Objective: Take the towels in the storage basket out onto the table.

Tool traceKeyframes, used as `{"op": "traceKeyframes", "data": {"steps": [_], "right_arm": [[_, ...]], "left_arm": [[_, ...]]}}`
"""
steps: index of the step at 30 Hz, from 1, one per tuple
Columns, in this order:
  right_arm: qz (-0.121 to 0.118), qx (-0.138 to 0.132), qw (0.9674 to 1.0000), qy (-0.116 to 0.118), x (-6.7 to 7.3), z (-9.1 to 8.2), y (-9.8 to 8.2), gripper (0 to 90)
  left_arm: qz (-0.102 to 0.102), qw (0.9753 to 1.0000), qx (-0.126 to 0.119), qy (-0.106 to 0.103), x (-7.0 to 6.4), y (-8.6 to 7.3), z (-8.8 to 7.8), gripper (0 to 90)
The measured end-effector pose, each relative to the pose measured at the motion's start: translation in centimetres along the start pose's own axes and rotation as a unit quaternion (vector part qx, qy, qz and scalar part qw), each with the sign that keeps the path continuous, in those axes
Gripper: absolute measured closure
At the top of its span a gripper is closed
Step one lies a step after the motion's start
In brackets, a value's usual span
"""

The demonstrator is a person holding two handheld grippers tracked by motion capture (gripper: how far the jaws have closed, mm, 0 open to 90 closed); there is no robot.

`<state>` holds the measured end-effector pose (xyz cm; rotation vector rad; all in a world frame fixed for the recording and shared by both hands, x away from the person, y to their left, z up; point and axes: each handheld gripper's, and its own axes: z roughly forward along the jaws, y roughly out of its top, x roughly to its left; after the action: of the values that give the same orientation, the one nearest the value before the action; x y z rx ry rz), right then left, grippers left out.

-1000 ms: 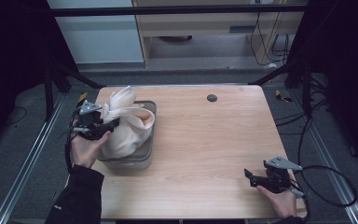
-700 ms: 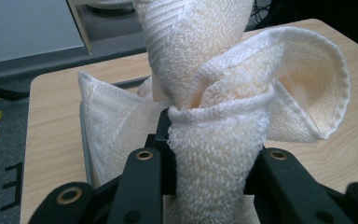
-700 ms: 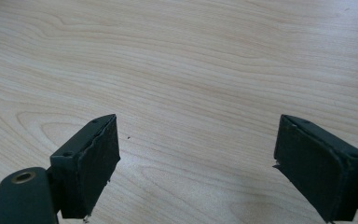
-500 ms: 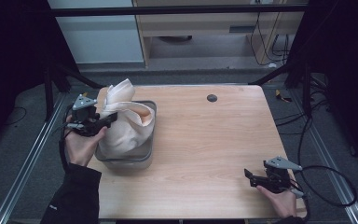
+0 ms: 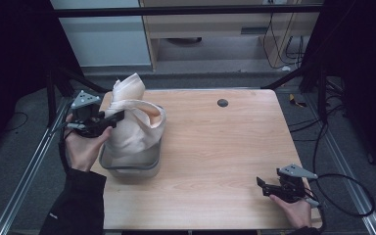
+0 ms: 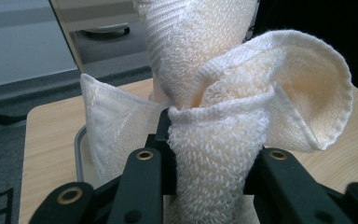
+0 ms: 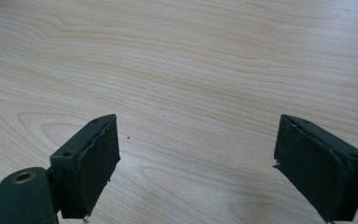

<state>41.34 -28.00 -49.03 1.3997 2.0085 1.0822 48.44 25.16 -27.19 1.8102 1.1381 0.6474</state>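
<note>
A cream terry towel (image 5: 134,122) hangs bunched above a grey metal tray (image 5: 127,169) at the table's left side, its lower end still inside the tray. My left gripper (image 5: 115,117) is shut on a fold of the towel (image 6: 214,154), which bulges between the black jaws in the left gripper view. One corner of the cloth stands up toward the back. Near the front right corner my right gripper (image 5: 264,186) rests low over the bare wood, open, its two pads (image 7: 93,163) wide apart with nothing between them.
The wooden table (image 5: 225,147) has a small dark round hole (image 5: 222,103) near its far edge. A black cable (image 5: 342,196) loops off the right edge from the right gripper. Metal frame rails run along both sides.
My left gripper has risen and drawn left with the towel, pulling more cloth up out of the tray. The right gripper has stayed where it was.
</note>
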Motion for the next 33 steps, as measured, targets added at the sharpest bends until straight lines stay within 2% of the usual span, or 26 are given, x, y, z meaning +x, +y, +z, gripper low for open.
{"op": "traceKeyframes", "data": {"steps": [5, 12, 21, 33], "right_arm": [[-0.001, 0.000, 1.0000, 0.000, 0.0, 0.0, 0.0, 14.0], [0.002, 0.001, 1.0000, 0.000, 0.0, 0.0, 0.0, 14.0], [0.004, 0.001, 1.0000, 0.001, 0.0, -0.1, 0.0, 14.0], [0.001, -0.003, 1.0000, -0.001, 0.0, -0.1, 0.0, 14.0]], "left_arm": [[0.017, 0.9998, 0.002, -0.007, -0.4, 0.8, -0.6, 69.6], [0.027, 0.9993, 0.001, -0.024, -1.1, 1.3, -1.0, 69.6], [0.052, 0.9977, -0.007, -0.042, -2.7, 2.7, -2.2, 69.5], [0.064, 0.9958, -0.019, -0.063, -5.1, 4.1, -2.0, 69.5]]}}
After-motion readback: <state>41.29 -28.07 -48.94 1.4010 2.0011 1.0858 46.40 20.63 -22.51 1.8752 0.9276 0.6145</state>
